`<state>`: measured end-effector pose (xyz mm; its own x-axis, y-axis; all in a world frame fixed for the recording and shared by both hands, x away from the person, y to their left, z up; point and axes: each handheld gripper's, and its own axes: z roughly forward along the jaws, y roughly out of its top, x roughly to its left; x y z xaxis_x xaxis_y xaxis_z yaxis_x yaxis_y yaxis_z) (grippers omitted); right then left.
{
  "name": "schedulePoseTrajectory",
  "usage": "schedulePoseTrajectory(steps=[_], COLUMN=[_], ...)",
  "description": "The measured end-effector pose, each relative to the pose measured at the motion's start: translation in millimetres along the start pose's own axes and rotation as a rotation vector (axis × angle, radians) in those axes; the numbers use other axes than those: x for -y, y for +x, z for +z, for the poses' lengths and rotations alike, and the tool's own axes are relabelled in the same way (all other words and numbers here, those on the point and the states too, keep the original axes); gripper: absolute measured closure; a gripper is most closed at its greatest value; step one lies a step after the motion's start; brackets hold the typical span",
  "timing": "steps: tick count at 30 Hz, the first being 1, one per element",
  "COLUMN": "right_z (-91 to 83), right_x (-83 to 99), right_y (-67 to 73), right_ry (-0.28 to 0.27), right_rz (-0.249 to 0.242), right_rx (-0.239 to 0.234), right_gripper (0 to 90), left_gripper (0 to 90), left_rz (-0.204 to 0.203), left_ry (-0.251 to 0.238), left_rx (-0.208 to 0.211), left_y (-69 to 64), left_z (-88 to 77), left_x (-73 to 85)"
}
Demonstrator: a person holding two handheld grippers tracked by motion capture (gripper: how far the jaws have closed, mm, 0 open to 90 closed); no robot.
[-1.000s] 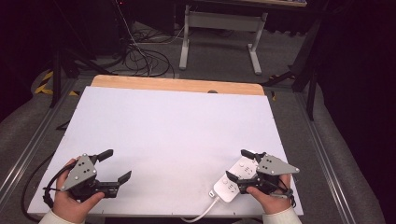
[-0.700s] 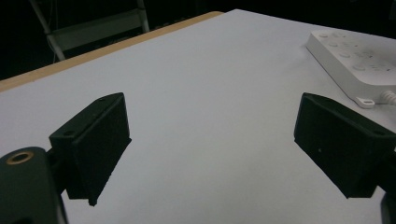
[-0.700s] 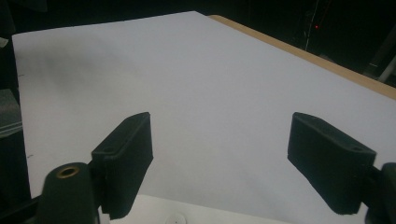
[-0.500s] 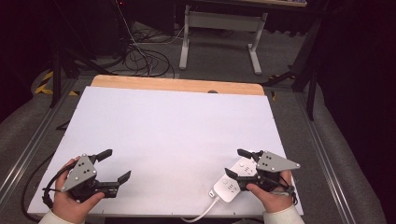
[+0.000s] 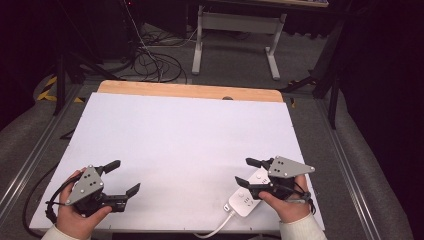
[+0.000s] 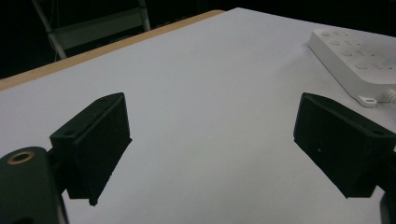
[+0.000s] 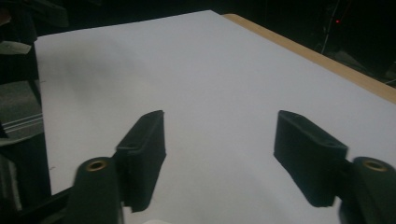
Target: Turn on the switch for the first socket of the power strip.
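Overhead first: I see a white table top (image 5: 185, 150) with a bare wooden strip along its far edge. My left gripper (image 5: 121, 178) sits at the near left corner, jaws spread wide and holding nothing. My right gripper (image 5: 244, 171) is at the near right, over a white power strip (image 5: 248, 196) that lies flat near the front edge, its cord (image 5: 216, 231) trailing off toward me. Compared with a second ago, the right gripper has slid a little leftward along the strip and the strip has shifted slightly with it; the left hand has not moved. I judge this to be a small repositioning rather than a lift.

Next, the left gripper view: both black jaws stand far apart over bare white surface, nothing between them. Beyond the right-hand jaw I see the power strip (image 6: 355, 56), well apart from this gripper, with its round sockets facing up.

Lastly, the right gripper view: the jaws are open wide over empty table, gripping nothing. A sliver of white at the bottom edge is probably the strip underneath, so I judge the grasp not yet made.
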<state>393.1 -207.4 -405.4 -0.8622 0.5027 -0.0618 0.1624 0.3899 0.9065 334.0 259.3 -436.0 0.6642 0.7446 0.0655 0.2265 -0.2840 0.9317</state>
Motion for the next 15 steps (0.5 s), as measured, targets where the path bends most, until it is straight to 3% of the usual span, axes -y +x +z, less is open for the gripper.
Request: schedulePoseTrajectory(steps=[1, 2, 3, 5, 9, 15], right_z=[-0.1, -0.1, -0.4, -0.7, -2.3, -3.8], right_x=[-0.7, -0.7, -2.2, -3.7, -6.6, -8.5], right_y=[-0.4, -0.4, -0.5, -0.3, 0.6, 0.1], right_ry=[0.011, 0.011, 0.04, 0.055, 0.082, 0.115], right_rz=[-0.01, -0.01, -0.022, -0.024, -0.058, -0.075], right_rx=[-0.014, -0.014, -0.047, -0.068, -0.084, -0.059], right_gripper=[48.6, 48.6, 61.1, 73.9, 89.7, 90.0], left_gripper=[11.5, 11.5, 11.6, 11.5, 11.6, 11.7], left_rz=[0.0, 0.0, 0.003, -0.001, -0.002, -0.001], left_ry=[0.0, 0.0, -0.002, -0.002, -0.001, -0.001], left_rx=[0.001, 0.001, -0.003, -0.003, -0.005, -0.007], left_y=[-0.1, -0.1, 0.0, 0.0, 0.1, 0.3], left_z=[0.1, 0.1, 0.2, 0.3, -0.2, 0.0], left_x=[0.0, 0.0, 0.0, 0.1, 0.1, 0.6])
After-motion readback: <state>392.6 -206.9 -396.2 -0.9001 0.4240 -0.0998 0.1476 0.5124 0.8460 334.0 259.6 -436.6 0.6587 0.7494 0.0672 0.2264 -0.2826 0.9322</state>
